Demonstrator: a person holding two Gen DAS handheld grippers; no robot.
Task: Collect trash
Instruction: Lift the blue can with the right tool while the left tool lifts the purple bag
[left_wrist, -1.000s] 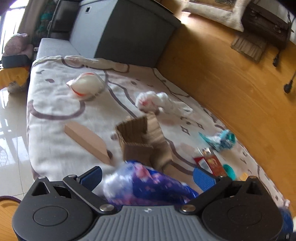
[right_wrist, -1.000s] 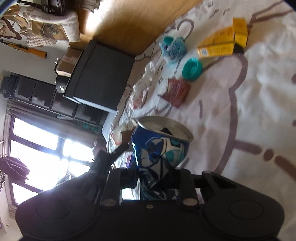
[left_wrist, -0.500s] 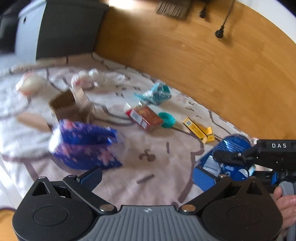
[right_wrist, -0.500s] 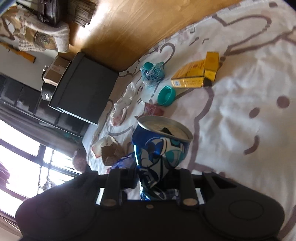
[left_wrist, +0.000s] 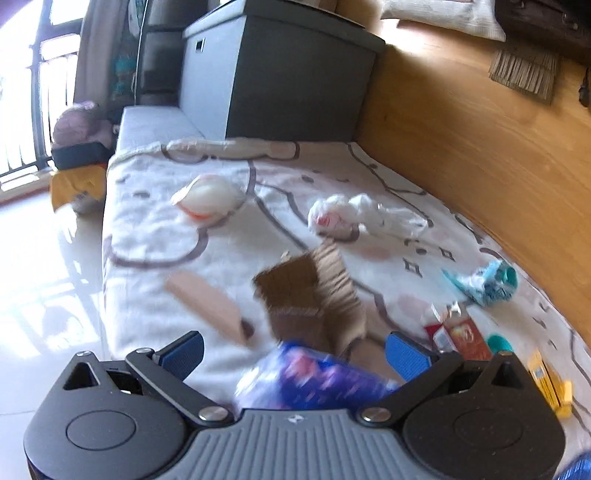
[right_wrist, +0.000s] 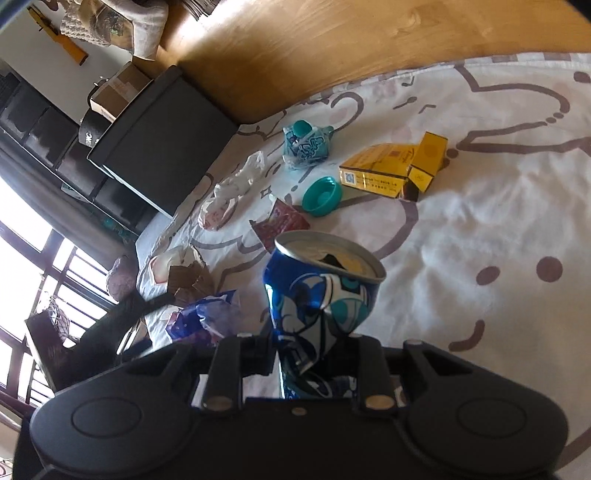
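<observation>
Right hand-held gripper clamps blue can; left hand-held gripper spread

The lower part of the blue can is hidden behind the body of the right gripper, so the pads pressing on it cannot be seen. In the left wrist view, the near end of the purple wrapper is covered by the left gripper and is smeared by blur; any print cannot be read. The cardboard piece and the flat tan box are blurred. The yellow carton is partly hidden at the near right.
</observation>
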